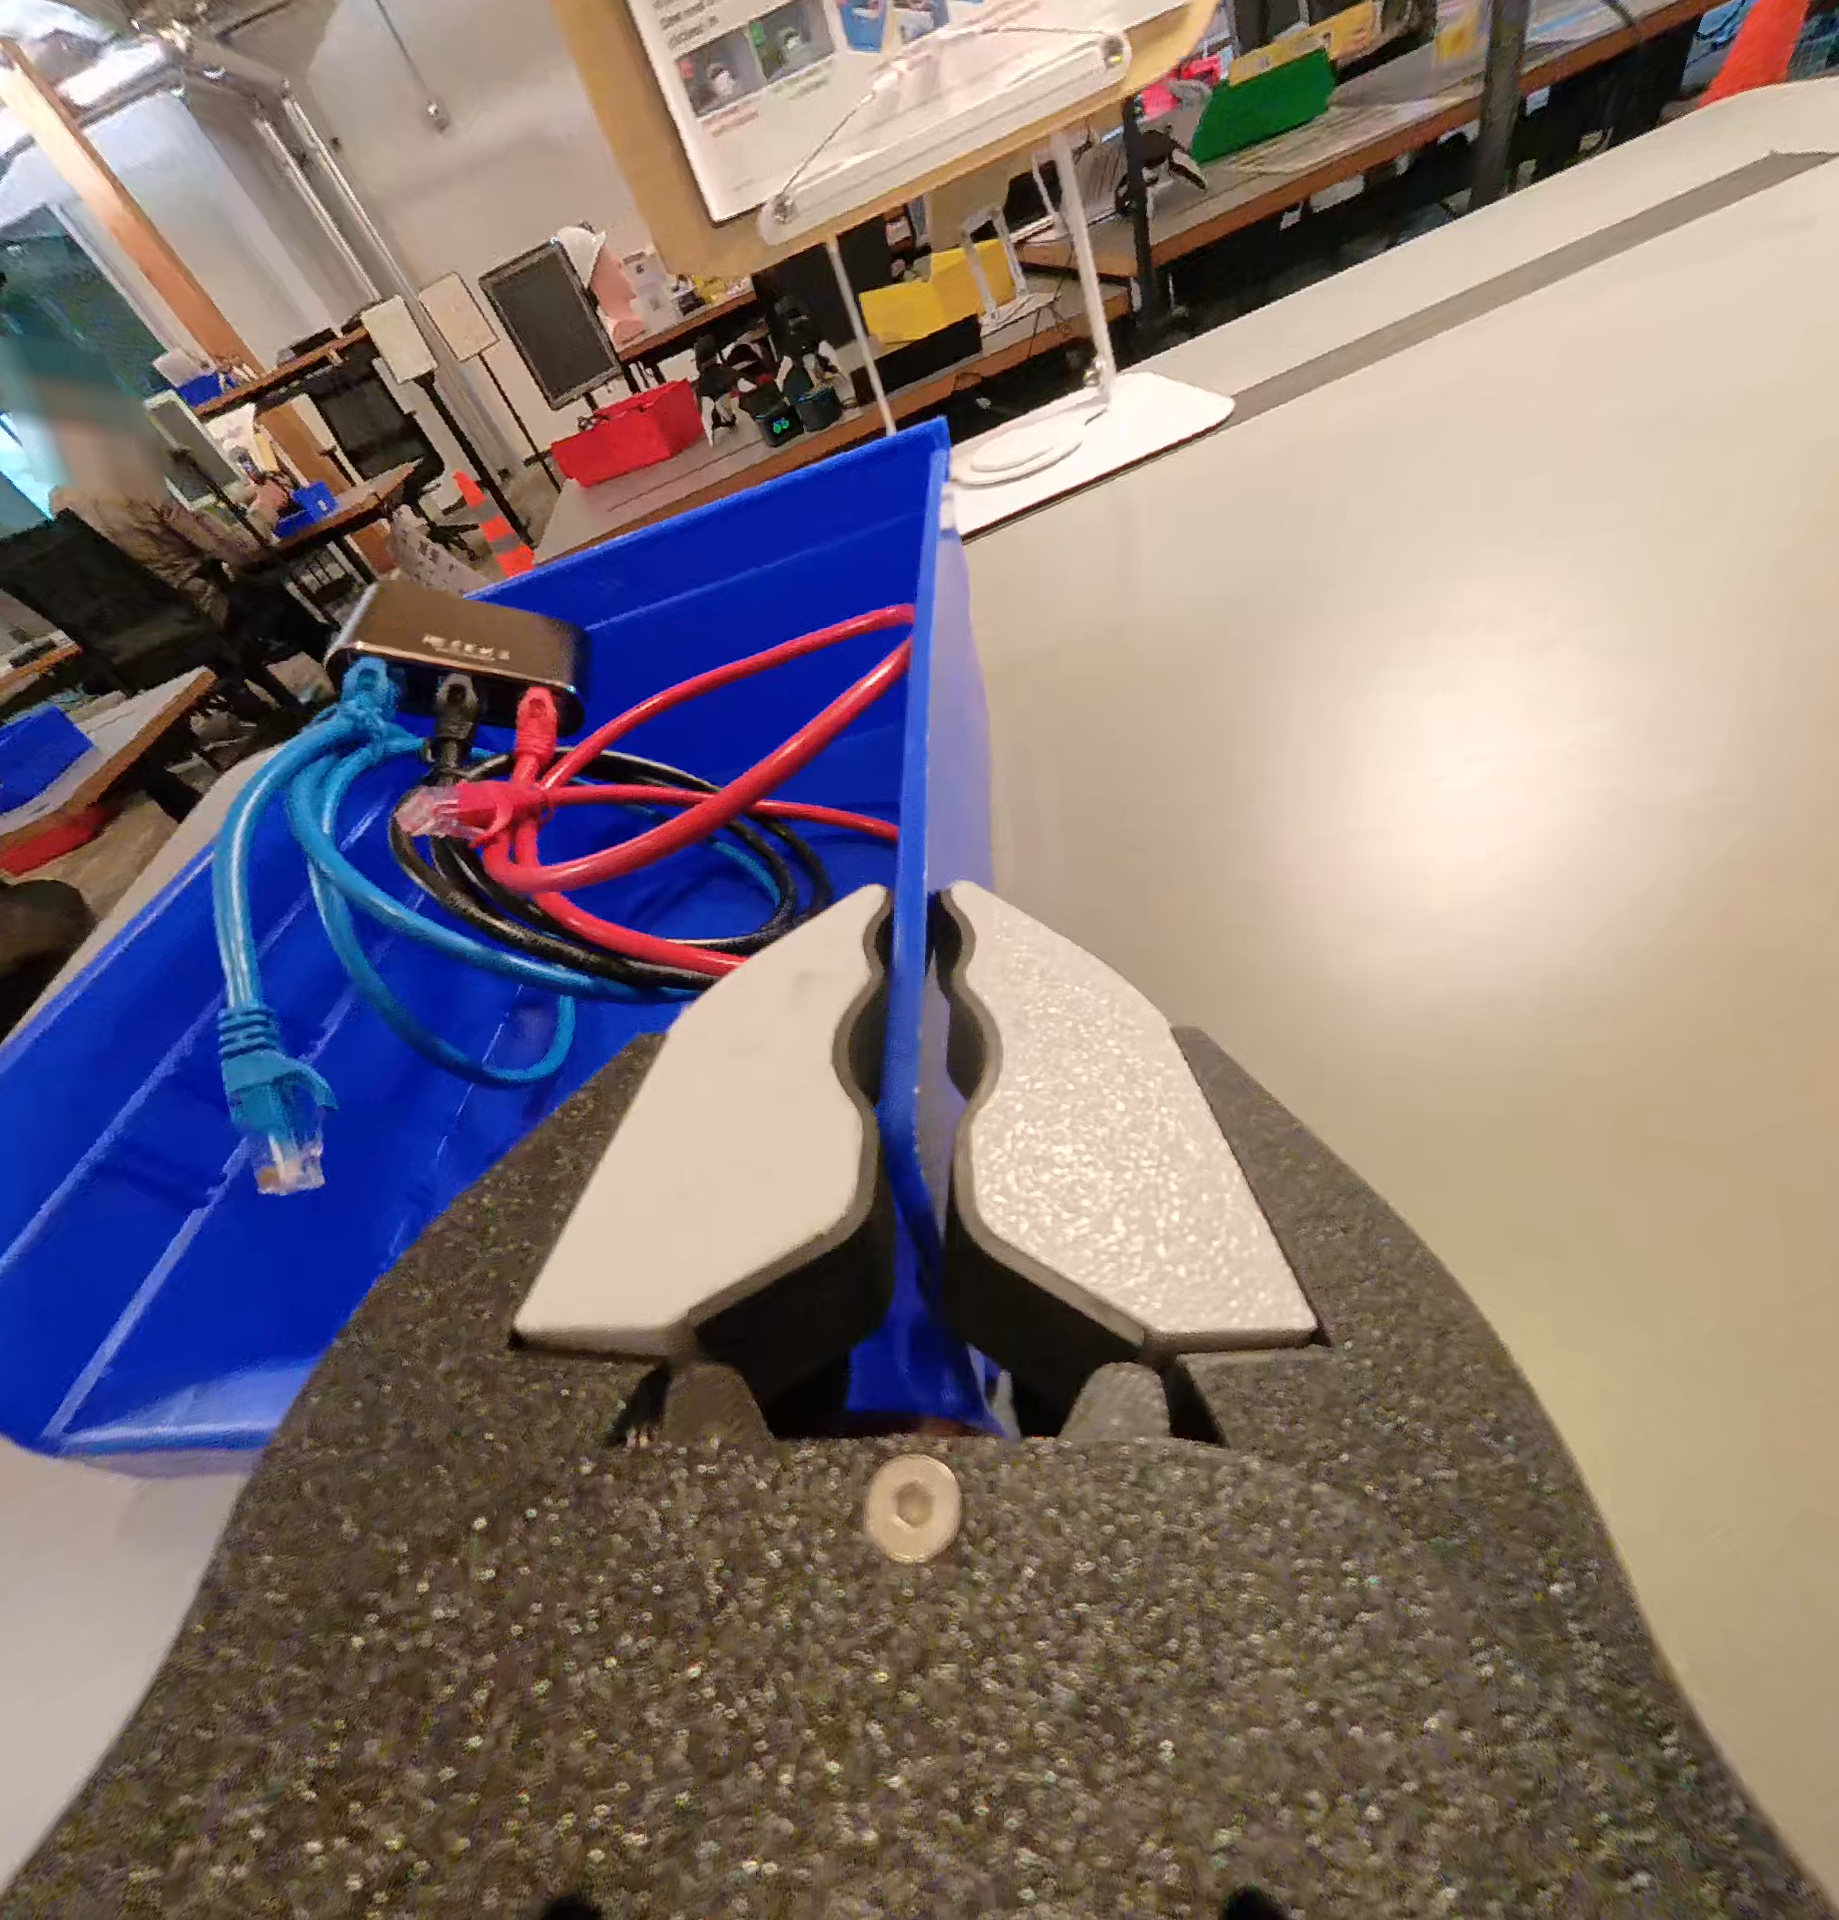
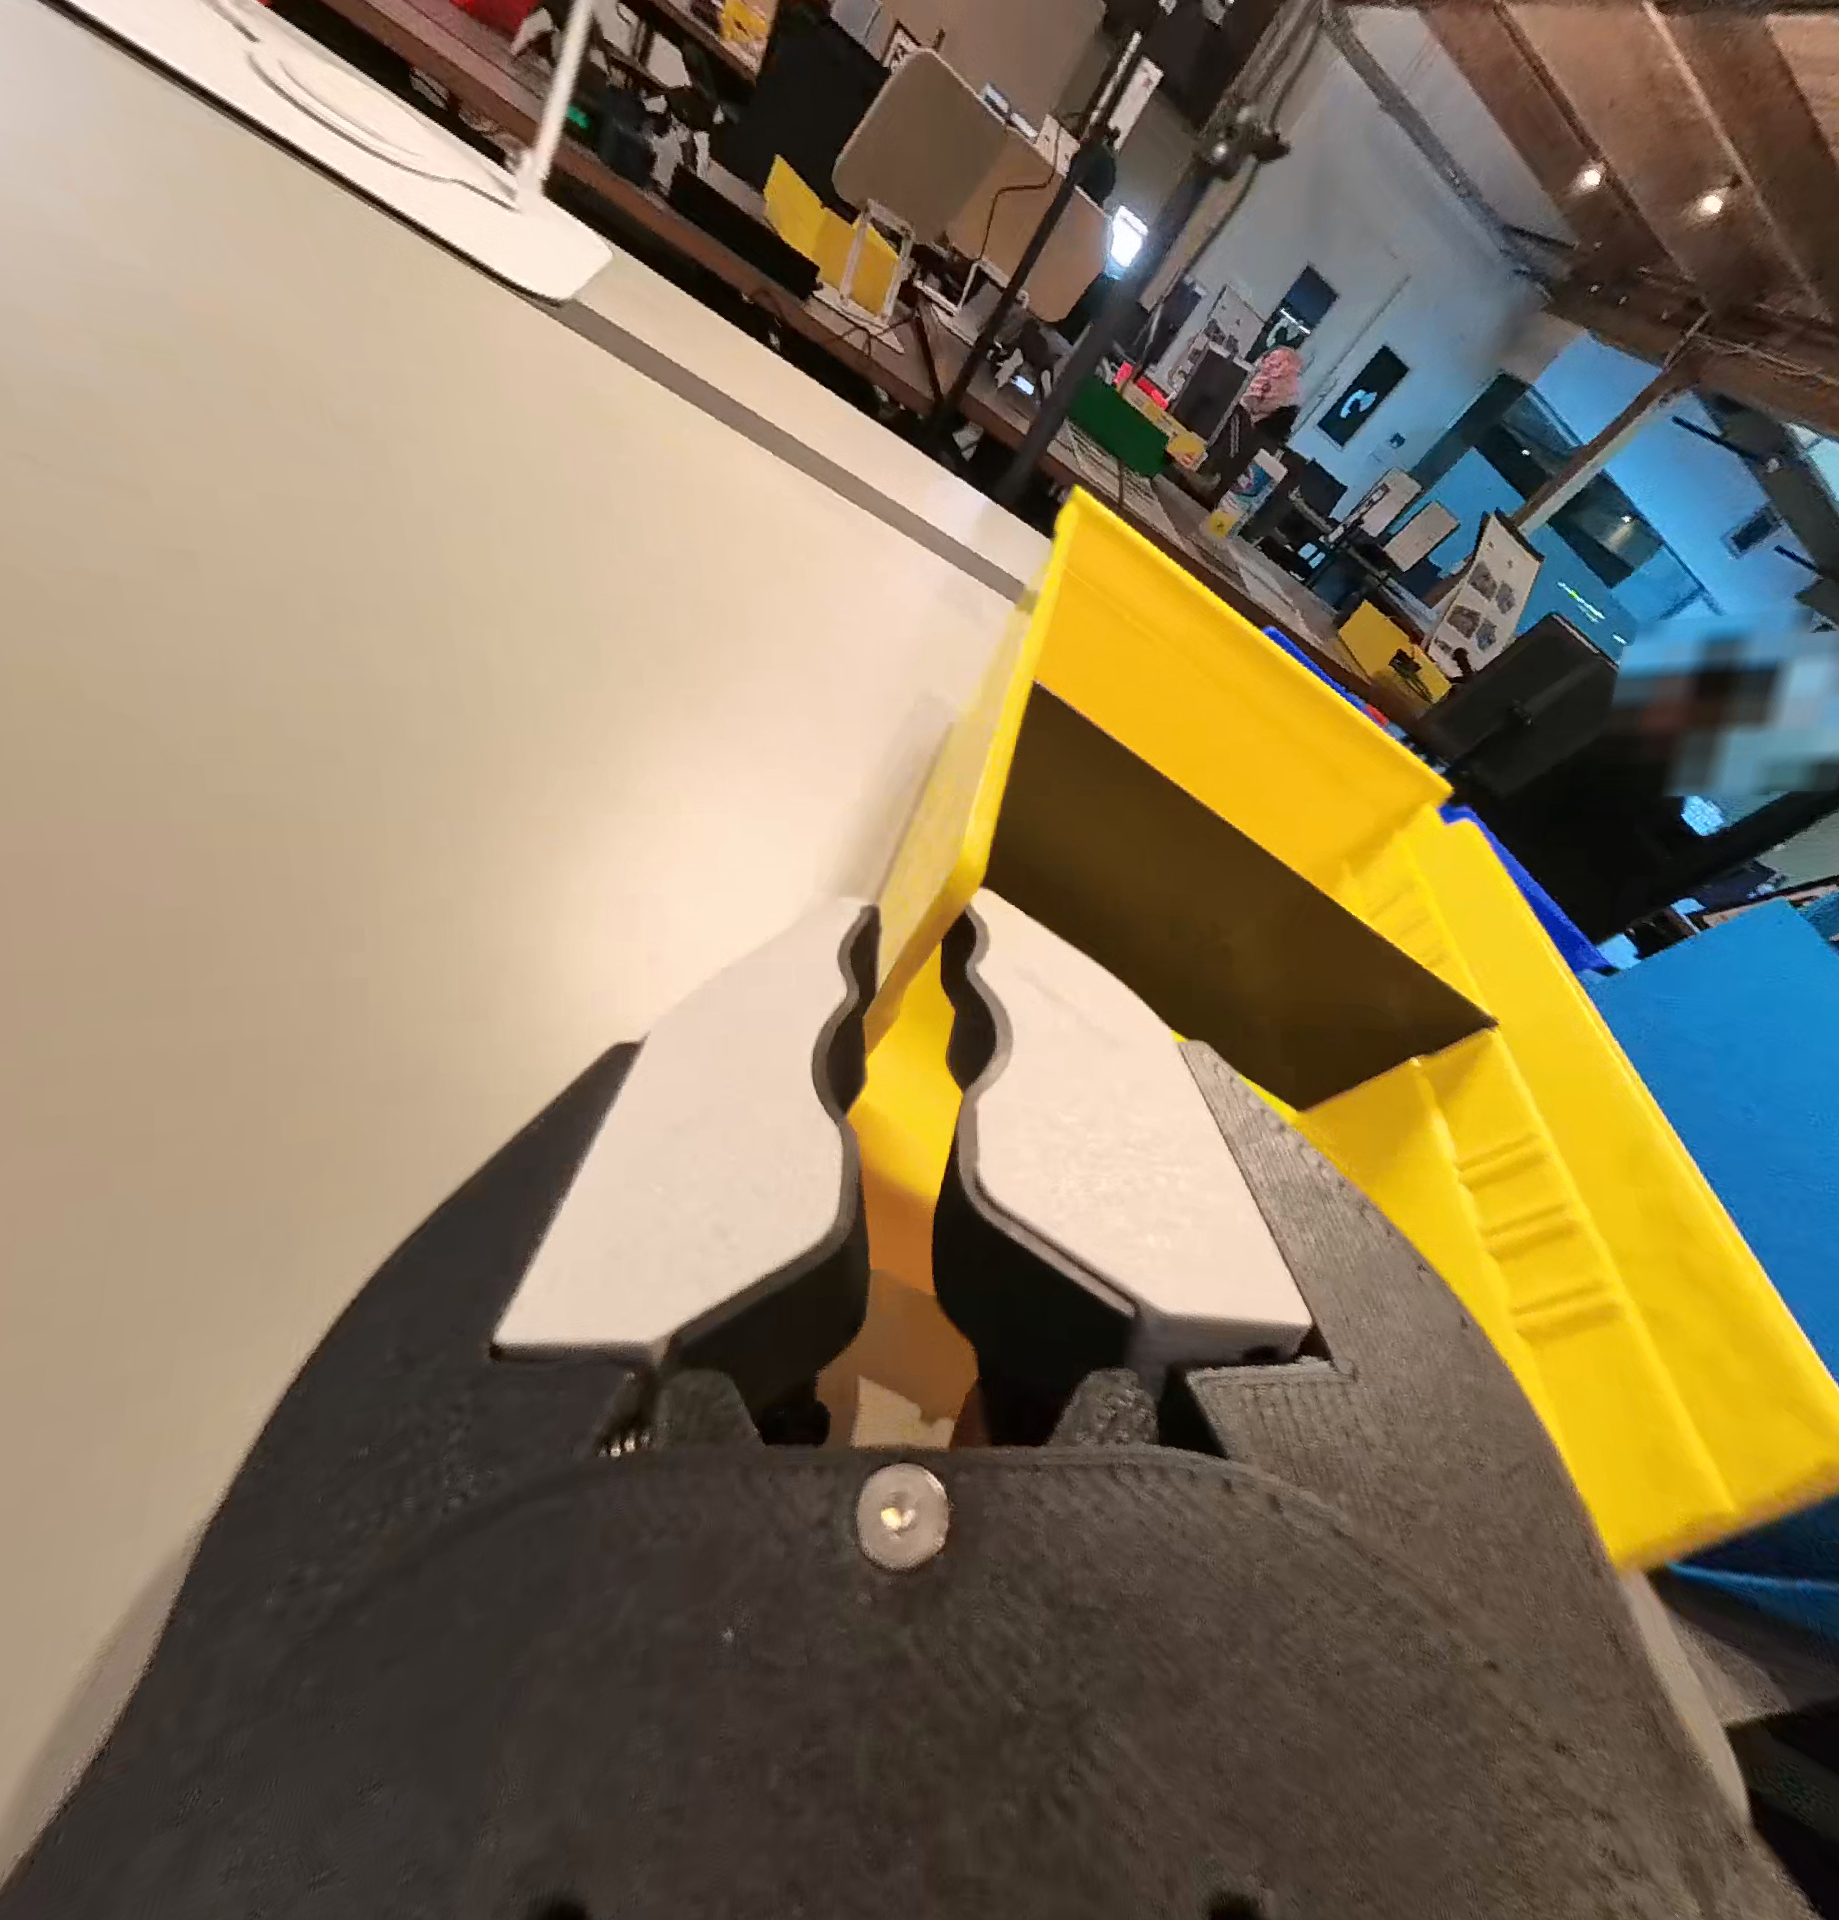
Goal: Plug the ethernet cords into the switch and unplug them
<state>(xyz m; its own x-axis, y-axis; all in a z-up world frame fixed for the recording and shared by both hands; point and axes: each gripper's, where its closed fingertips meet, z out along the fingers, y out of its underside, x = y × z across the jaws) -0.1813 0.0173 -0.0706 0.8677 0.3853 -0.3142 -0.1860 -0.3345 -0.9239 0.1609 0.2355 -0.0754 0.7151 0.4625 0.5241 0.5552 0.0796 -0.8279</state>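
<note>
In the left wrist view my left gripper (image 1: 912, 914) is shut on the right wall of a blue bin (image 1: 920, 665). Inside the bin lies a black switch (image 1: 458, 649) with a blue cord (image 1: 271, 914), a black cord (image 1: 458, 717) and a red cord (image 1: 686, 748) plugged into it. A loose red plug (image 1: 447, 810) and a loose blue plug (image 1: 276, 1101) lie in the bin. In the right wrist view my right gripper (image 2: 915, 935) is shut on the left wall of a yellow bin (image 2: 998, 769), which has a dark divider (image 2: 1206, 904) inside.
A pale table (image 1: 1466, 831) spreads between the bins. A white lamp base (image 1: 1091, 426) stands at its far edge. Blue bins (image 2: 1725, 1091) sit beside the yellow bin. Workbenches, a red basket (image 1: 634, 431) and a blurred person (image 2: 1725, 707) are in the background. Spacing between my two grippers at the tips: around 40 cm.
</note>
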